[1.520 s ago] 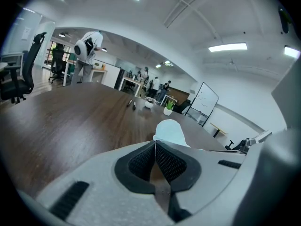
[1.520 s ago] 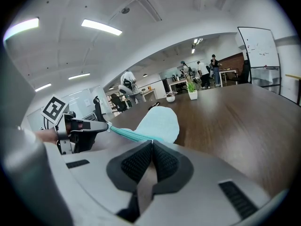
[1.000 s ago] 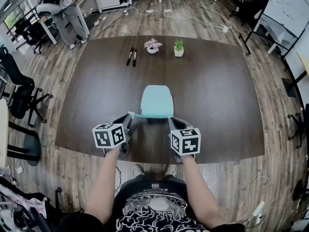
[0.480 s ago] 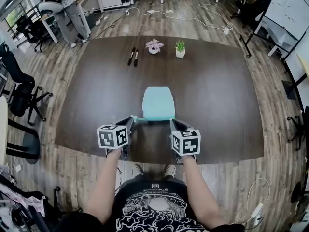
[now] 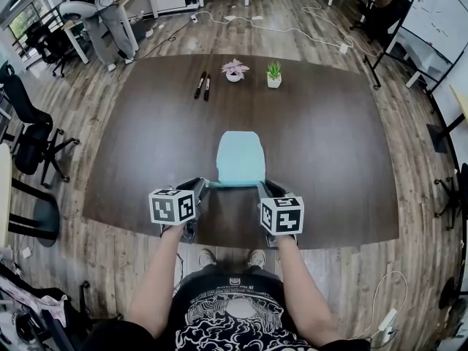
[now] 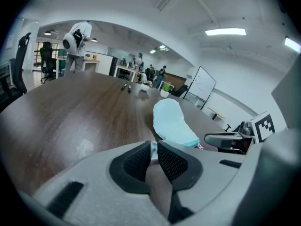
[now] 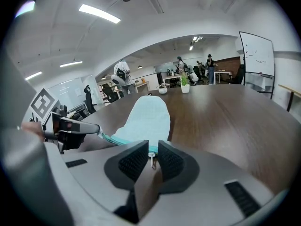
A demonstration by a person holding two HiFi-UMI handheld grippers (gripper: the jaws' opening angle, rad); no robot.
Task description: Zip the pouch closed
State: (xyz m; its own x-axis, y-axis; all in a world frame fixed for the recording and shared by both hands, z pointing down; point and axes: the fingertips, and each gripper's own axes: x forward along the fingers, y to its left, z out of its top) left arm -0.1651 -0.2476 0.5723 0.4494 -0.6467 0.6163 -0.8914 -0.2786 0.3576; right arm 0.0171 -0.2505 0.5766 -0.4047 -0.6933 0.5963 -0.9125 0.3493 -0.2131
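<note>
- Pouch (image 5: 240,157): pale teal, lying flat on the dark brown table (image 5: 336,145). It sits in the 6 o'clock part of the tabletop, close to the near edge, with its rounded end pointing to 12 o'clock.
- A teal zipper (image 7: 116,136) runs along the pouch's near end, from one gripper across to the other. Whether its teeth are joined cannot be made out.
- The left gripper (image 5: 199,186) sits at the pouch's 7 o'clock corner. Its ribbed pads are pressed together on a pale strip of the pouch's fabric.
- The right gripper (image 5: 263,188) sits at the pouch's 5 o'clock corner. Its jaws have just been opening and now stand a narrow gap apart. The small metal zipper pull (image 7: 151,158) hangs in that gap, and the pads are not pressing on it.
- Both grippers slope down toward the table, with their marker cubes on the person's side.
- Two black markers (image 5: 202,86) lie side by side at the table's 11 o'clock, well apart from the pouch.
- Two small potted plants stand at the table's 12 o'clock: a pinkish plant (image 5: 234,69) and, just beside it toward 1 o'clock, a green plant (image 5: 273,72) in a white pot.
- Black office chairs (image 5: 29,134) stand on the wooden floor (image 5: 88,115) at 9 o'clock, off the table.
</note>
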